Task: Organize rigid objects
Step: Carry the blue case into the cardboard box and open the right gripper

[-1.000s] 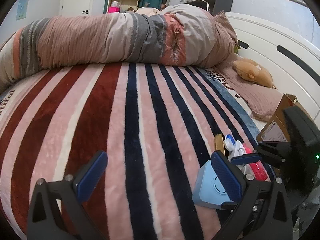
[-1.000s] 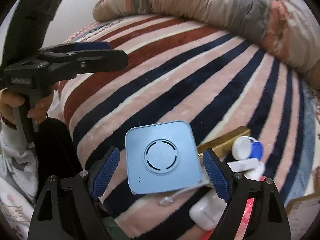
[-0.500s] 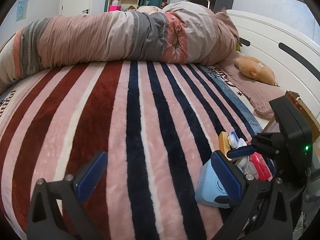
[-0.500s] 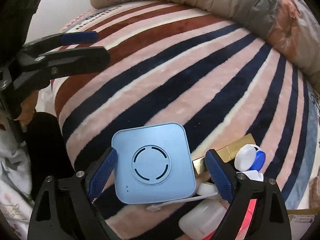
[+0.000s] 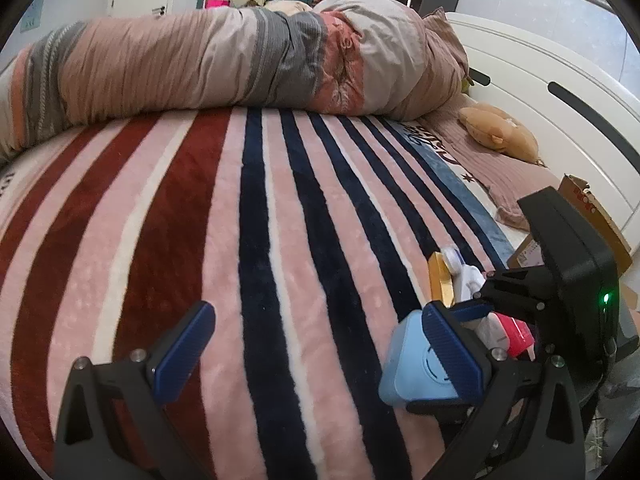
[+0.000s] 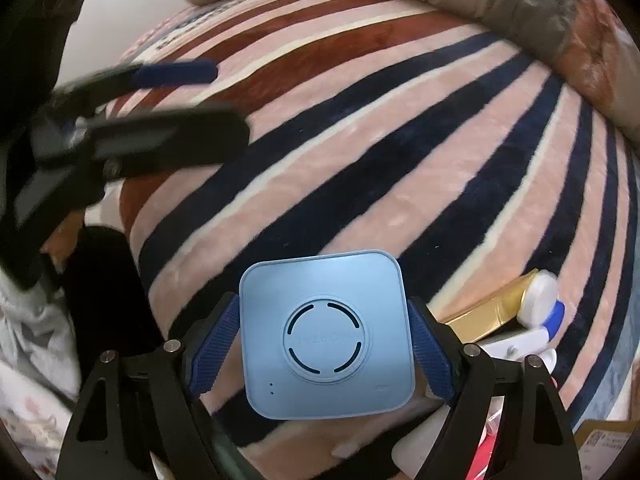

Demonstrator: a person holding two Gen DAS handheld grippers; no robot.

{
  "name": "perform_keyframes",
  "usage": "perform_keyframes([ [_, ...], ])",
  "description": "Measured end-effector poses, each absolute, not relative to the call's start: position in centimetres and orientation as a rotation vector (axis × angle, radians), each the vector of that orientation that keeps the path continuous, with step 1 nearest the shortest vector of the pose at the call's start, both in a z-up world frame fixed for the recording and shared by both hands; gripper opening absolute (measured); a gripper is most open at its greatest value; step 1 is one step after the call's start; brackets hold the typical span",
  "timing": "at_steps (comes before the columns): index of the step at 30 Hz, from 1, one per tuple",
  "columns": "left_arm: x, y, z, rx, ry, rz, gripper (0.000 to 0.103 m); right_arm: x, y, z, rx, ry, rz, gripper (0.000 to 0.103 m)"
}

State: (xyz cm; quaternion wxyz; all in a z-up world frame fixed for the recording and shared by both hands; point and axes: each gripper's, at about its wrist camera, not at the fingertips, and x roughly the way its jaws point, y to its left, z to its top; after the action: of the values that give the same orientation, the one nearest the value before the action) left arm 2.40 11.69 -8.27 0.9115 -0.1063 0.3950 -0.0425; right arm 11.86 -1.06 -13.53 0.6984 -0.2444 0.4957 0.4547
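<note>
A light blue square device [image 6: 324,334] with a ring pattern on its face sits between the pads of my right gripper [image 6: 322,346], which is shut on its two sides. It also shows in the left wrist view [image 5: 416,372], at the bed's near right. A gold box [image 6: 486,312], a white and blue round case [image 6: 542,300] and white pieces [image 6: 516,346] lie just right of it. My left gripper [image 5: 316,350] is open and empty over the striped blanket [image 5: 240,240].
A rolled duvet [image 5: 240,60] runs along the far side of the bed. A brown plush toy [image 5: 500,132] lies by the white headboard [image 5: 560,92]. A cardboard box [image 5: 592,208] stands at the right. A red and white item [image 5: 514,330] lies under the right gripper.
My right gripper has closed its pads onto the sides of the blue device. The left gripper has shifted slightly and stays open.
</note>
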Motion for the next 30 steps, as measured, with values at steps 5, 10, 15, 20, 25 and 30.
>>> perform_keyframes([
  [5,2.2,11.8,-7.6,-0.284,0.8,-0.208,0.102,9.8,-2.2,-11.1,-0.494,0.992,1.019,0.08],
  [10,2.4,9.5,-4.8,-0.258,0.777,-0.369,0.101,7.1,-3.6,-6.7,-0.43,0.782,1.027,0.08],
  [15,3.3,6.5,-0.8,-0.252,0.784,-0.543,0.072,4.9,-6.0,-2.1,-0.387,0.603,1.009,0.08],
  [20,4.2,2.3,3.1,-0.22,0.792,-0.643,0.04,3.3,-9.8,1.4,-0.351,0.481,0.952,0.079],
  [25,5.0,-3.6,7.1,-0.097,0.762,-0.655,0.039,3.3,-15.4,4.3,-0.283,0.421,0.899,0.079],
  [30,6.4,-10.9,10.1,0.014,0.752,-0.707,0.038,3.3,-22.5,6.1,-0.215,0.383,0.82,0.079],
])
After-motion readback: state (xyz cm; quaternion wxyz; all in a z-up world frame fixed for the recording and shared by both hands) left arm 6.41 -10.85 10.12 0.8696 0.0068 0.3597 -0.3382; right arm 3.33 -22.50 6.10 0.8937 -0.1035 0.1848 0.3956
